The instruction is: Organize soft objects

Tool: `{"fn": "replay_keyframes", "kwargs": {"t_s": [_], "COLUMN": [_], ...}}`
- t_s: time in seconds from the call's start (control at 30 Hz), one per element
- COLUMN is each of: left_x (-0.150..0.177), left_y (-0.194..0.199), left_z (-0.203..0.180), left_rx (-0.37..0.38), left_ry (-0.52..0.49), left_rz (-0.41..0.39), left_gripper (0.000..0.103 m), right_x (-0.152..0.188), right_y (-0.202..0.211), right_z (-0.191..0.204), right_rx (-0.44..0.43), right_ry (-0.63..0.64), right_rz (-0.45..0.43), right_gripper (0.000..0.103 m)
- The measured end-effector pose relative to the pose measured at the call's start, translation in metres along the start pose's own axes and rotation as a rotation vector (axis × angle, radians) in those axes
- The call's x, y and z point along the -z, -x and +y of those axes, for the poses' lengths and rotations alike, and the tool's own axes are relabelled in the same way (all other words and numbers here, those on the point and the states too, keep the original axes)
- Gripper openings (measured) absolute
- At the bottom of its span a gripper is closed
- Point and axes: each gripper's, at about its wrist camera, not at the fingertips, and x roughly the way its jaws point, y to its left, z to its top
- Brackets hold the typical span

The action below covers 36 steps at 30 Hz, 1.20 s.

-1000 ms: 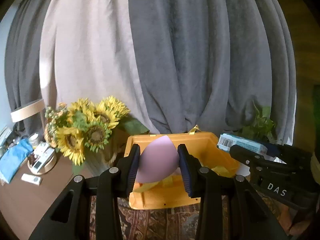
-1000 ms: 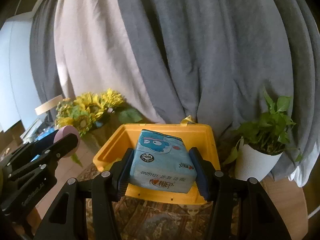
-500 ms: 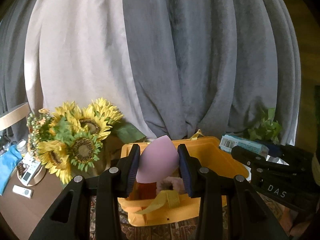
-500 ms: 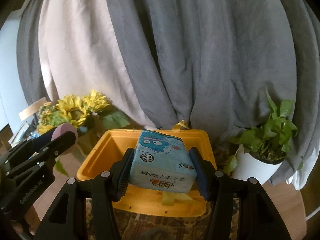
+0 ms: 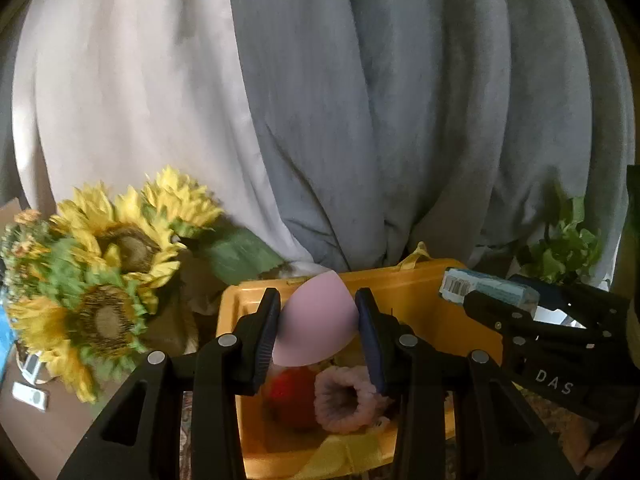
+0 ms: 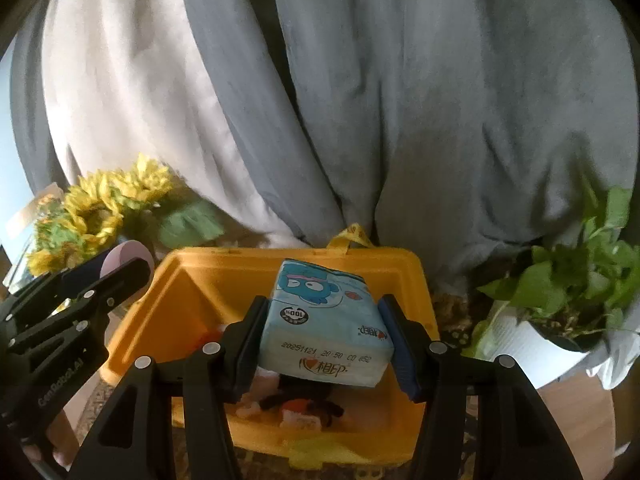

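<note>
My left gripper [image 5: 318, 320] is shut on a pink egg-shaped sponge [image 5: 316, 328] and holds it over the yellow bin [image 5: 420, 284]. In the bin lie a pink fuzzy scrunchie [image 5: 344, 398] and a red soft object [image 5: 290, 396]. My right gripper [image 6: 324, 328] is shut on a blue tissue pack [image 6: 324, 332] and holds it above the same yellow bin [image 6: 192, 280]. The right gripper with the pack shows at the right of the left wrist view [image 5: 492, 290]. The left gripper shows at the left of the right wrist view [image 6: 120, 268].
A bunch of sunflowers [image 5: 108, 264] stands left of the bin. A potted green plant [image 6: 568, 292] in a white pot stands right of it. Grey and white curtains [image 5: 360, 100] hang close behind. The bin sits on a patterned rug [image 6: 256, 460].
Both grippers have moved forward and over the yellow bin, each still holding its object. The bin's contents have come into view below them.
</note>
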Motion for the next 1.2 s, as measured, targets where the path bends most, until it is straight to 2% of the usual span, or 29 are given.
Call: {"fn": "replay_keyframes", "kwargs": {"t_s": [0.5,0.6,0.63,0.67,0.83,0.97,1.2], "left_x": [0.003,0.005,0.006,0.007,0.008,0.009,0.013], "left_y": [-0.074,-0.081,-0.081,-0.082,-0.077,-0.065,-0.015], "left_z": [-0.004,-0.006,-0.006,-0.007,-0.006,-0.003,0.002], "left_rx": [0.086,0.086,0.085,0.079,0.056,0.031,-0.057], "left_ry": [-0.038,-0.048,-0.048,-0.048,-0.039,-0.012,0.016], "left_rz": [0.182,0.197,0.195,0.193,0.192,0.188,0.126], "left_gripper": [0.040,0.049,0.057,0.061,0.061,0.065,0.073], "right_x": [0.002,0.003,0.003,0.003,0.002,0.003,0.010], "right_y": [-0.068,-0.075,-0.076,-0.077,-0.074,-0.063,-0.023], "right_z": [-0.013,-0.015,-0.016,-0.017,-0.017,-0.018,-0.009], "right_rx": [-0.018,-0.019,-0.025,-0.031,0.002,0.017,0.040], "right_ry": [-0.007,-0.015,-0.026,-0.034,-0.030,-0.041,-0.040], "right_rz": [0.178,0.205,0.213,0.219,0.209,0.190,0.133], "right_gripper": [0.057,0.058,0.061,0.063,0.065,0.065,0.065]}}
